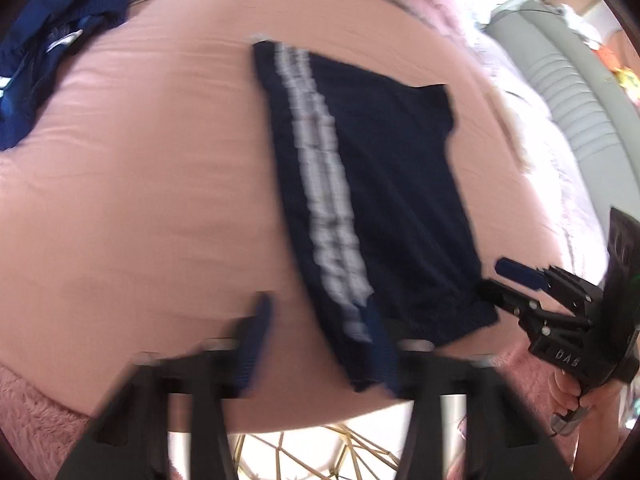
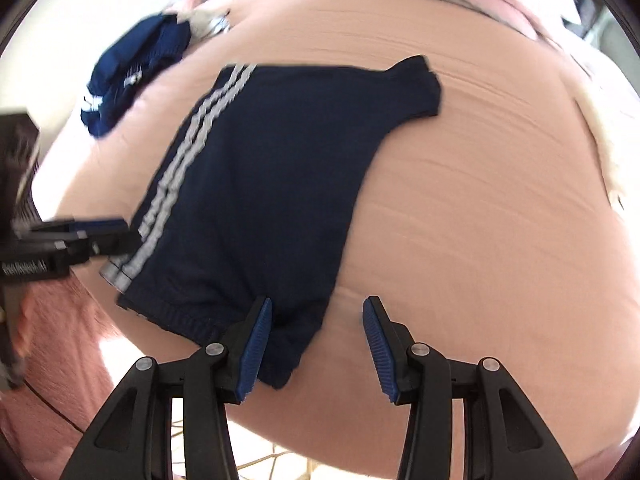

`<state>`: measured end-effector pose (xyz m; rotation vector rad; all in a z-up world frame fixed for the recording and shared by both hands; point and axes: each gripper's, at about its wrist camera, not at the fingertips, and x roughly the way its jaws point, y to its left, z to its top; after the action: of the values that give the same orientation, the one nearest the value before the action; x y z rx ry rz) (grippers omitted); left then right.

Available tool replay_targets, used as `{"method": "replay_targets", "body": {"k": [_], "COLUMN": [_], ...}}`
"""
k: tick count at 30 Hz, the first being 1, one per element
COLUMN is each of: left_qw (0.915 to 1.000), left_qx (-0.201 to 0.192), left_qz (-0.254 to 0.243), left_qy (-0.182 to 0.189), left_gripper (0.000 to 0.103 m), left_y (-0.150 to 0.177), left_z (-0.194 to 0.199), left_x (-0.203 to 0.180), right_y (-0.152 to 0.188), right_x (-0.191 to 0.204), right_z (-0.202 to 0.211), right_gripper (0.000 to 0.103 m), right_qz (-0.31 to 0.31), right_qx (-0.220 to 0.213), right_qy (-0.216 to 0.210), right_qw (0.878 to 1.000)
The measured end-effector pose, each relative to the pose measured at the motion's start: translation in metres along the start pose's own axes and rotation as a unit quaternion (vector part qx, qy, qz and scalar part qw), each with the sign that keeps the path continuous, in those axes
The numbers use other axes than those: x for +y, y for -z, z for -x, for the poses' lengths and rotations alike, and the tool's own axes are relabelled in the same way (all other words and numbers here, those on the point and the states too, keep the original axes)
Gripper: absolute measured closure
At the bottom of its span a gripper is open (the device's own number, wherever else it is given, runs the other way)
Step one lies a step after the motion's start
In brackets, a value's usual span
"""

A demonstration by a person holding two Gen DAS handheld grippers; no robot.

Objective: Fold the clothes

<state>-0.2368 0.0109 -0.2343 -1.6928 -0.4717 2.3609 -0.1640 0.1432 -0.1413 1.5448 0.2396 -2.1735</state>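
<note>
The left gripper (image 2: 120, 236), jaws parted, sits at the striped corner of the navy shorts (image 2: 260, 184), which lie flat on the pink bedsheet (image 2: 480, 240). The right gripper (image 2: 318, 344) is spread wide at their waistband, grasping nothing.

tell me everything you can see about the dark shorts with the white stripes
The shorts are navy, of a soft knit look, with three white stripes down one side and an elastic waistband at the near end. They lie flat, seemingly folded in half, on the pink sheet. Both open claws, left and right, sit at the waistband edge, neither clearly gripping it.
</note>
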Motion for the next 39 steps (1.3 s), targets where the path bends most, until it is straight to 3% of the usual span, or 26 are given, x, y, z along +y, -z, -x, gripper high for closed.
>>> {"method": "replay_targets", "body": {"k": [2, 9, 13, 18, 21, 25, 28, 33, 36, 39], "left_qw": [0.9999, 0.9968, 0.9955, 0.9952, 0.9917, 0.9929, 0.9965, 0.9963, 0.9907, 0.9873], "left_qx": [-0.003, -0.007, -0.028, -0.031, -0.055, -0.06, -0.03, -0.02, -0.05, -0.058], "left_qz": [-0.015, 0.077, 0.081, 0.077, 0.087, 0.062, 0.056, 0.071, 0.103, 0.116], "left_qy": [-0.002, 0.018, 0.04, 0.052, 0.077, 0.081, 0.055, 0.043, 0.074, 0.091], "left_gripper": [0.096, 0.09, 0.087, 0.086, 0.086, 0.086, 0.086, 0.078, 0.076, 0.072], "left_y": [0.006, 0.013, 0.017, 0.025, 0.024, 0.016, 0.016, 0.019, 0.014, 0.013], "left_z": [-0.001, -0.004, 0.003, 0.013, 0.019, 0.023, 0.008, 0.008, 0.004, 0.003], "left_x": [-0.008, 0.011, 0.016, 0.02, 0.02, 0.006, 0.0, 0.004, 0.004, 0.004], "right_y": [0.002, 0.011, 0.015, 0.019, 0.018, 0.016, 0.018, 0.018, 0.019, 0.02], "right_x": [0.003, 0.013, 0.018, 0.001, -0.005, -0.01, -0.013, -0.02, -0.027, -0.034], "right_z": [0.0, 0.0, 0.0, 0.01, 0.017, 0.022, 0.012, 0.002, 0.008, 0.008], "right_gripper": [0.056, 0.056, 0.056, 0.056, 0.056, 0.056, 0.056, 0.056, 0.053, 0.053], "right_qz": [0.001, 0.005, 0.008, -0.029, -0.056, -0.087, -0.082, -0.075, -0.091, -0.119], "right_qx": [-0.001, -0.006, -0.009, -0.016, -0.037, -0.057, -0.041, -0.02, -0.027, -0.033], "right_qy": [0.003, 0.012, 0.017, 0.0, -0.021, -0.05, -0.046, -0.041, -0.041, -0.069], "right_qw": [1.0, 1.0, 1.0, 0.999, 0.998, 0.993, 0.995, 0.996, 0.995, 0.99]}}
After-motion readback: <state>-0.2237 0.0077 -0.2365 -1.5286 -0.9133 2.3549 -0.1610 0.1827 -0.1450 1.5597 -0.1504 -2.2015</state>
